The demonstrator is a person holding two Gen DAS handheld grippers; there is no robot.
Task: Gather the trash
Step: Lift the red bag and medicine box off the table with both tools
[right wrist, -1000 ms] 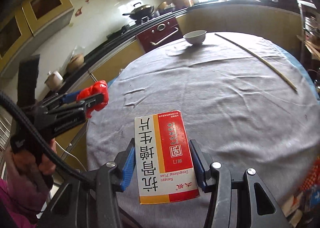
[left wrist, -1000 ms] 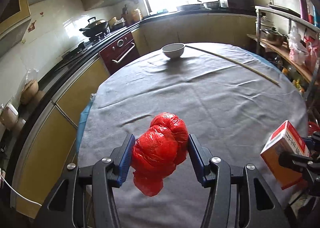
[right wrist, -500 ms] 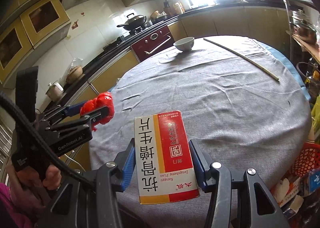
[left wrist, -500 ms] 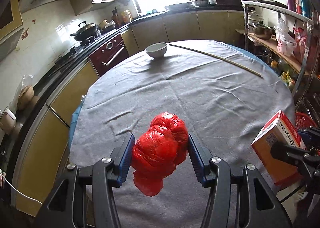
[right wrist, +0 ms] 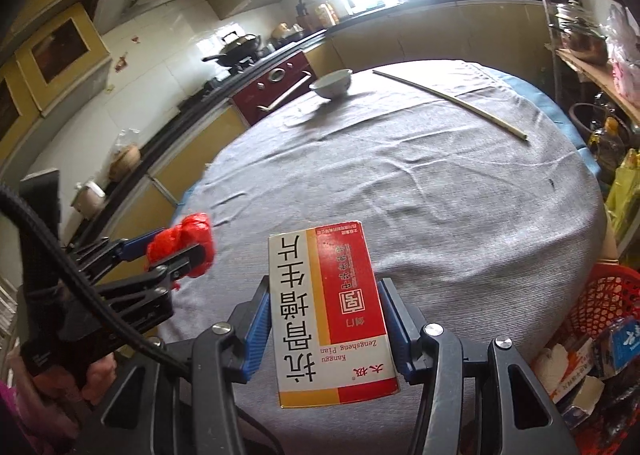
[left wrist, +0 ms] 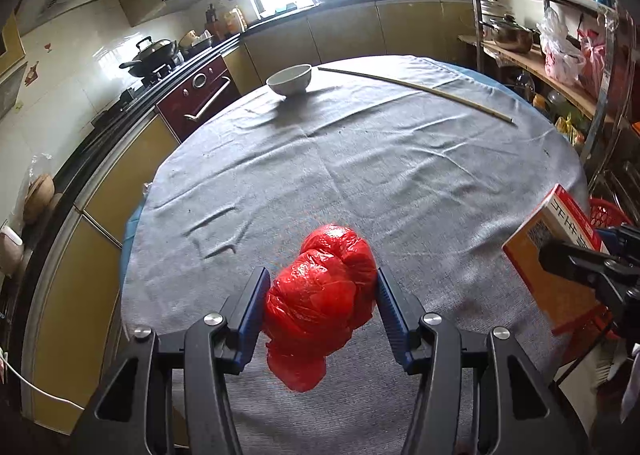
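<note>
My left claw is clenched on the crumpled red plastic bag, my right claw on the red-and-white cardboard medicine box, both lifted above the grey-clothed round tabletop, probably bound for the red mesh basket.

red basket: cut by right edge | contents blurred

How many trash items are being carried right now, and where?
2. The red plastic bag is clamped in the left hand-held gripper; the medicine box is in the right hand-held gripper. Both are above the table's near edge.
</note>
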